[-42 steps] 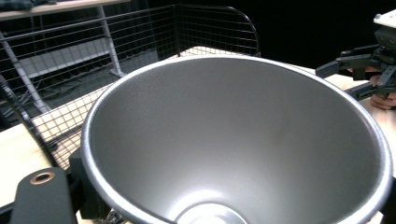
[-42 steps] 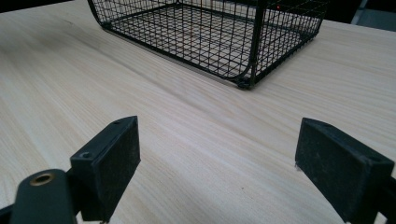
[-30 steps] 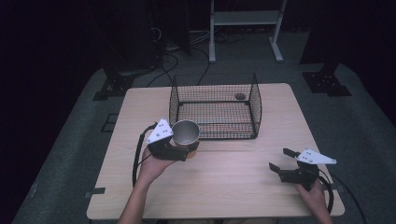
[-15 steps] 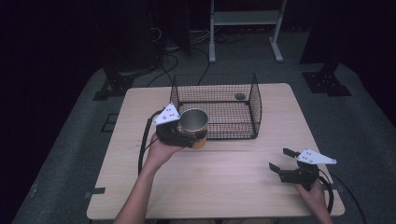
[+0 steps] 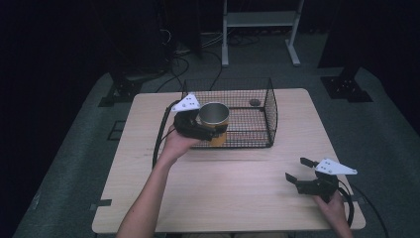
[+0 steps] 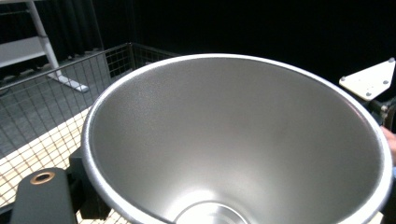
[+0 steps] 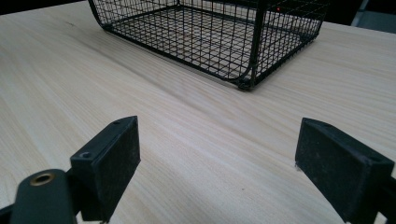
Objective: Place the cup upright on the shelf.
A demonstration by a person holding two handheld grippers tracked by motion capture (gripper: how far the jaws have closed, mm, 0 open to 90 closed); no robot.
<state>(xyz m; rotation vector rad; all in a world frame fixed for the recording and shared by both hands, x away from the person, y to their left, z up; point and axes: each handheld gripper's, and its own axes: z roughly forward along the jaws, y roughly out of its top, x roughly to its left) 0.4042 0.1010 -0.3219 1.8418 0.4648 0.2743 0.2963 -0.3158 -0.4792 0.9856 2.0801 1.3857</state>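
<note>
Left tongs (image 5: 200, 130) around metal cup (image 5: 214, 117); cup's bare inside close up.

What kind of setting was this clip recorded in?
Likely a dark lab or recording studio, not a home: a lone wooden table on grey floor matting, black surroundings, stand bases and cables behind it. A wire basket and a metal cup look like props.

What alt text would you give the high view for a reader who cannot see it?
The left gripper holds a metal cup at the front left corner of a black wire basket on a wooden table. The right gripper rests open near the table's right front edge.
</note>
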